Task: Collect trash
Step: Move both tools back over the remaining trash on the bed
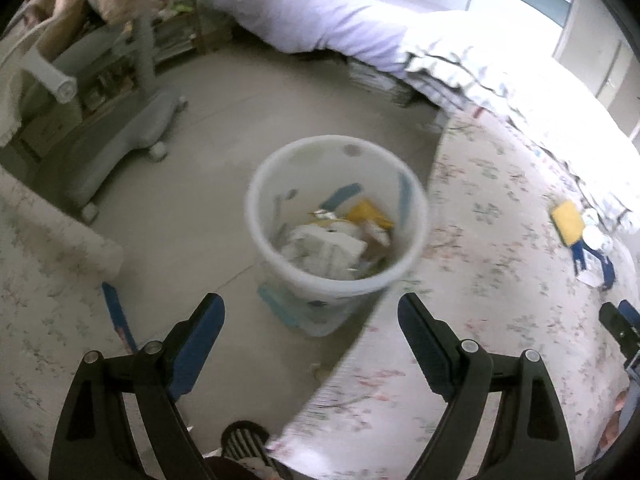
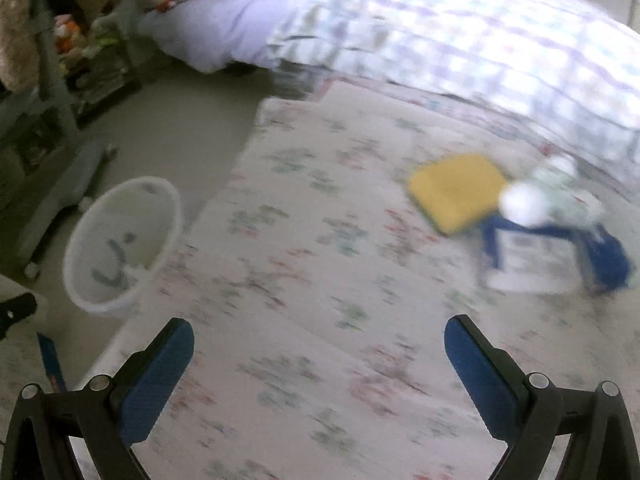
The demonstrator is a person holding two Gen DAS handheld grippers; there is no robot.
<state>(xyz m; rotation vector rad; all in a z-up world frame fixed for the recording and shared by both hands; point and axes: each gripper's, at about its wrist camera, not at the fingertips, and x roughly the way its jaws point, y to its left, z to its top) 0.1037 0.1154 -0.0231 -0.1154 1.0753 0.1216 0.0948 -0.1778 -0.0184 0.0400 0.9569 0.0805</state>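
A white trash bin (image 1: 336, 216) stands on the floor beside the floral mattress, holding several wrappers and papers. My left gripper (image 1: 312, 340) is open and empty, just above and in front of the bin. My right gripper (image 2: 320, 364) is open and empty over the floral mattress (image 2: 320, 240). Ahead of it on the right lie a yellow packet (image 2: 456, 190), a white round item (image 2: 524, 202) and a blue-and-white wrapper (image 2: 552, 256). The same trash shows at the far right in the left wrist view (image 1: 568, 224). The bin also shows at the left in the right wrist view (image 2: 120, 240).
A grey wheeled chair base (image 1: 120, 152) stands left of the bin. A bed with a lilac duvet (image 1: 328, 20) and checked blanket (image 2: 460, 40) lies behind. A blue strip (image 1: 118, 316) lies by the mattress on the left. Cluttered shelves (image 2: 80, 48) stand at far left.
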